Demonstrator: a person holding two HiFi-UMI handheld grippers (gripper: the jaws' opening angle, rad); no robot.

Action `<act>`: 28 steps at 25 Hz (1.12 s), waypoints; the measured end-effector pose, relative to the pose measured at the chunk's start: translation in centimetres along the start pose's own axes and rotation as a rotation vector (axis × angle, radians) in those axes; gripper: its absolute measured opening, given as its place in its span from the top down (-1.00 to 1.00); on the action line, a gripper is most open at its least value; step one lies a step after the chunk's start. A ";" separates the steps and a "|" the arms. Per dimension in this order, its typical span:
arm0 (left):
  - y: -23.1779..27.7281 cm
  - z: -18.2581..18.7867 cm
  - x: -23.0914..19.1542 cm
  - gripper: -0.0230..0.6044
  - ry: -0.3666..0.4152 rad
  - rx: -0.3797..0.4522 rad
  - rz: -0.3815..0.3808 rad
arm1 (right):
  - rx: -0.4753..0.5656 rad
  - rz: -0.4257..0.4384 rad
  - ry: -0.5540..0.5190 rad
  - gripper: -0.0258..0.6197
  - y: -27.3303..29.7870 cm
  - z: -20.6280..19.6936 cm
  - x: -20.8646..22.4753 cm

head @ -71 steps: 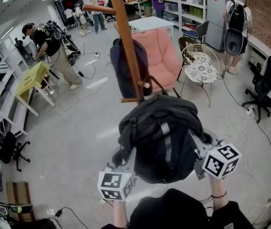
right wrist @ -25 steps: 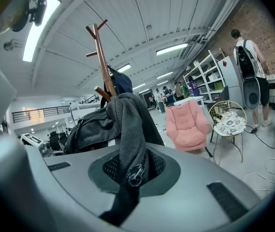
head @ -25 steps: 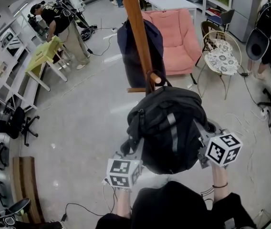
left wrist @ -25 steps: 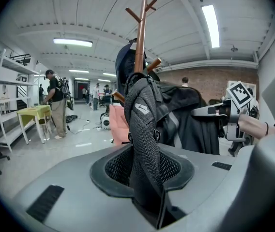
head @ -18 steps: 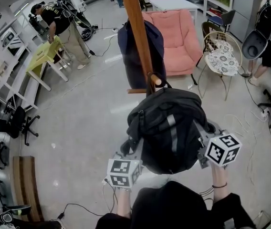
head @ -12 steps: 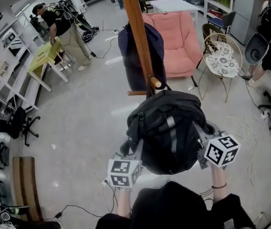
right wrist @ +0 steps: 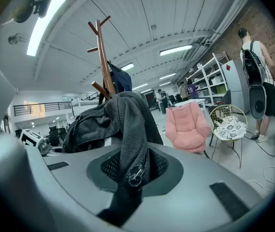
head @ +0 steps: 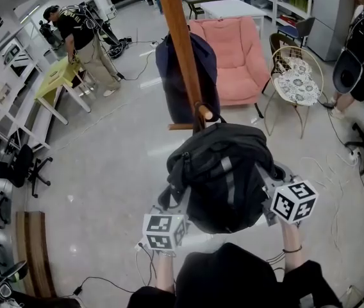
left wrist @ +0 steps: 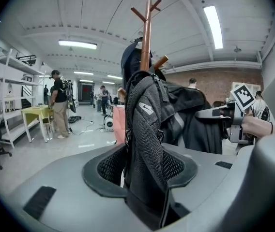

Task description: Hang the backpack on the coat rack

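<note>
At our left, the fingers [left wrist: 107,166] of the left gripper [left wrist: 143,170] were opening, a mesh shoulder strap [left wrist: 145,120] standing loose between them. Ahead, the backpack [head: 223,172] hung against the coat rack [head: 177,43], its top loop [head: 199,122] seemingly over a lower peg [head: 205,112] (we could not see it seat fully). Rightward, the right gripper [right wrist: 131,173] had its fingers clamped on the other strap [right wrist: 129,124]. Hanging looked nearly done; we judged that only freeing both straps remained.
</note>
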State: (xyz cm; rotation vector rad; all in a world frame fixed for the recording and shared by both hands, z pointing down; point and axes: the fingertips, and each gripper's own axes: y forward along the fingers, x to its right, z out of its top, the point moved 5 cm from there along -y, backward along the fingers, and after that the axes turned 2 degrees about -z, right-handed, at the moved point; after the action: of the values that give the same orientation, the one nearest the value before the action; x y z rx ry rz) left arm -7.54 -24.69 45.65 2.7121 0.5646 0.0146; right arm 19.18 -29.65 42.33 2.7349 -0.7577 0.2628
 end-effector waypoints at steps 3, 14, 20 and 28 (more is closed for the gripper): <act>-0.1 0.1 0.1 0.33 -0.016 0.012 0.003 | -0.003 -0.004 -0.015 0.76 -0.1 0.1 -0.1; -0.5 -0.6 0.4 0.16 -0.010 0.001 0.043 | 0.018 0.009 -0.028 0.46 -0.7 0.1 -0.3; -1.6 0.2 0.2 0.10 -0.006 0.037 0.071 | 0.063 0.017 -0.055 0.35 -1.8 1.0 -0.8; -4.6 1.7 0.1 0.11 0.009 0.101 0.086 | 0.156 0.023 -0.026 0.40 -4.7 2.9 -0.9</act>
State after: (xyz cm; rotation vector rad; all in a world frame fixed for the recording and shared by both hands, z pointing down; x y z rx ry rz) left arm -9.08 -21.31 42.45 2.8346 0.4621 0.0217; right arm 21.19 -26.27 38.31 2.8824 -0.8075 0.3032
